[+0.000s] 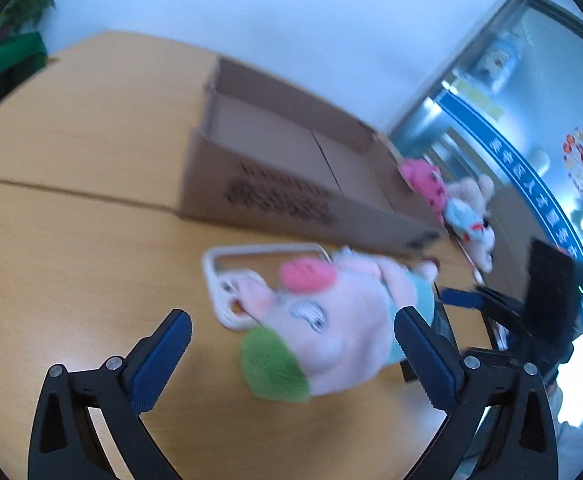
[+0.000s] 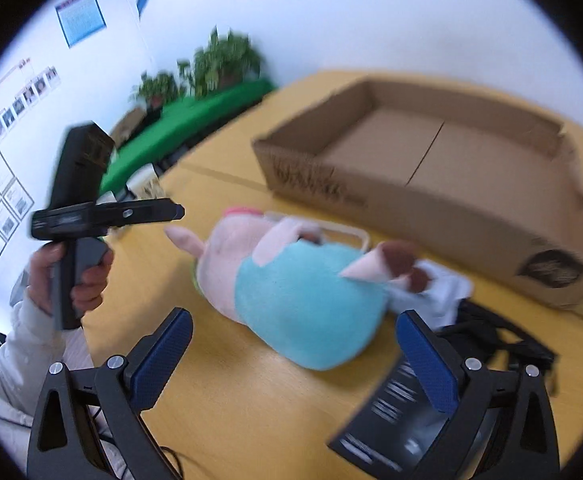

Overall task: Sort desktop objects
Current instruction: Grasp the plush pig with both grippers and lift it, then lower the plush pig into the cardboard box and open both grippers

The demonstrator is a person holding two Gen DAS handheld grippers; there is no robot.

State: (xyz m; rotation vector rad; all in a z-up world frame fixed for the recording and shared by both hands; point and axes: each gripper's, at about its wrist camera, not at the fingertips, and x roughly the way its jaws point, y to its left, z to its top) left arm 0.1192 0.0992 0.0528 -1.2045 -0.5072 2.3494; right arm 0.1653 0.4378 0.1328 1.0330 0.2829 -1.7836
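Note:
A pink plush pig (image 1: 331, 320) in a turquoise dress with a green patch lies on the wooden table (image 1: 71, 264), in front of a shallow cardboard box (image 1: 291, 168). My left gripper (image 1: 291, 344) is open, its blue pads either side of the pig's head, not touching. My right gripper (image 2: 293, 340) is open around the pig's turquoise body (image 2: 303, 304). The box (image 2: 431, 168) is empty in the right wrist view. The left gripper body (image 2: 91, 208) shows there, held in a hand.
A white phone case (image 1: 227, 280) lies under the pig's head. More plush toys (image 1: 451, 200) lie beyond the box's right end. A black booklet (image 2: 395, 420) and black cables (image 2: 491, 340) lie by my right gripper. Green-covered table and plants (image 2: 211, 92) stand behind.

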